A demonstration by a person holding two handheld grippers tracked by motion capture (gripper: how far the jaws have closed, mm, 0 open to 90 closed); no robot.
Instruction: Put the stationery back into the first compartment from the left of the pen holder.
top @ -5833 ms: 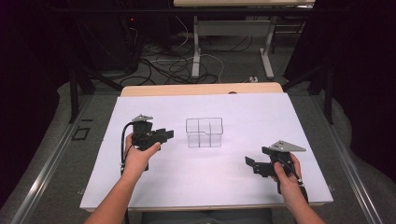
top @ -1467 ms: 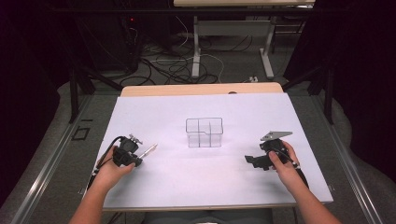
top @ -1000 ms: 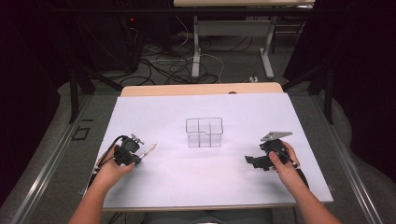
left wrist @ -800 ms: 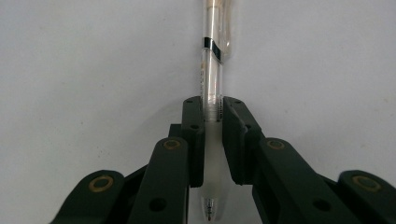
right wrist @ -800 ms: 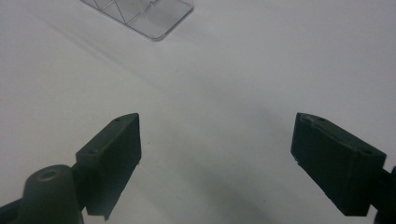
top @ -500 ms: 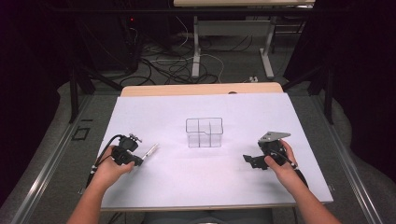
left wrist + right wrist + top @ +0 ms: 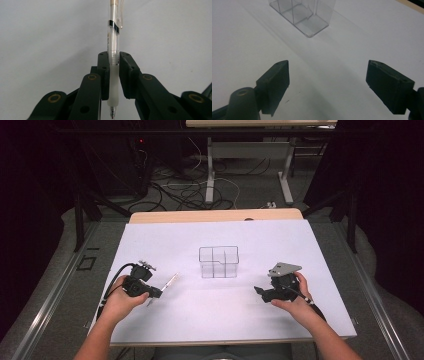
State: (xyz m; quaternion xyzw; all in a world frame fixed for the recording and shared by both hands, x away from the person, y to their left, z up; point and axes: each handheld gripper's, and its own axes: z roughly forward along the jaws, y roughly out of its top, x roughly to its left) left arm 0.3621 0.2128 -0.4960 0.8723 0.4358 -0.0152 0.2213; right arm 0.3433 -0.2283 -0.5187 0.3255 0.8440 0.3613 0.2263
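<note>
Left gripper view showed the left hand-held gripper (image 7: 113, 72) clamped on a clear pen (image 7: 113, 55) at its soft rubber grip, at nine o'clock from the clear organizer (image 7: 219, 262); light, stiff, slippery barrel. The right hand-held gripper (image 7: 328, 82) gaped empty

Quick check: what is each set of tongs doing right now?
Left tongs: shut on the pen.
Right tongs: open, holding nothing, jaws just closing slightly.
</note>
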